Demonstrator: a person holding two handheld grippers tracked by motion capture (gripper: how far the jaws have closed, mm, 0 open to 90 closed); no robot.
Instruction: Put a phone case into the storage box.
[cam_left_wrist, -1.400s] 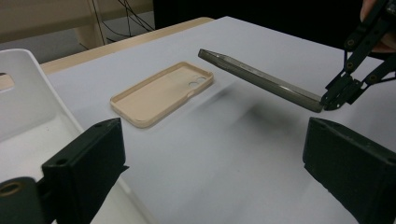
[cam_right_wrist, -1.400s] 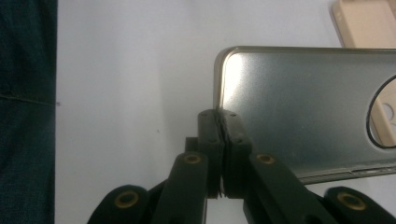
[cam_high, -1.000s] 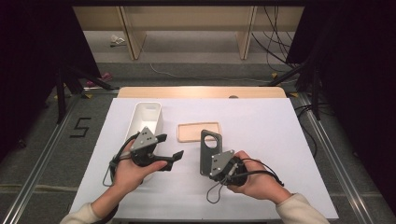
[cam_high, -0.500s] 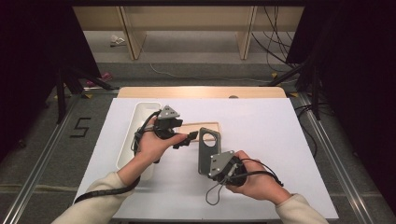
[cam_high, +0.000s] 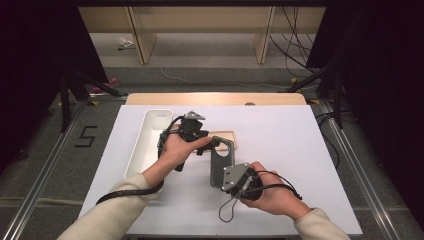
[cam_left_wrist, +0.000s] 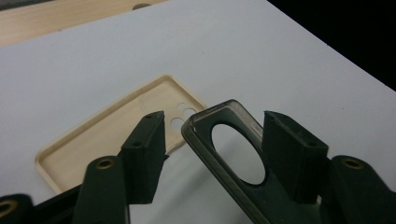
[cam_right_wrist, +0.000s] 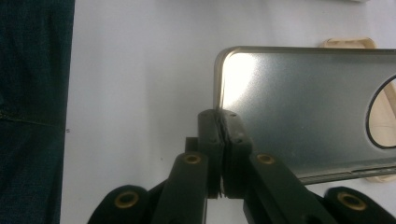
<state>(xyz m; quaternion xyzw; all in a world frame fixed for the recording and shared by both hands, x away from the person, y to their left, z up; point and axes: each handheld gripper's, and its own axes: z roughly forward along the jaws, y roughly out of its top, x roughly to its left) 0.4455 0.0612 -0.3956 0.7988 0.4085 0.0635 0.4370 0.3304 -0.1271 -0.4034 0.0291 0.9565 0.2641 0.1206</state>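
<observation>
Your right tongs (cam_right_wrist: 223, 140) clench the dark phone case (cam_right_wrist: 303, 107) by its near corner; its far camera-hole end sits between your closing left tongs (cam_left_wrist: 212, 140), pads not yet touching.

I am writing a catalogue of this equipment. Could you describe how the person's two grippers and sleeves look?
Both the left gripper and the right gripper are black, each topped by a grey three-cornered plate, with brass-coloured rivets along angular black jaws. A black cable trails from each. The person wears cream long sleeves.
</observation>
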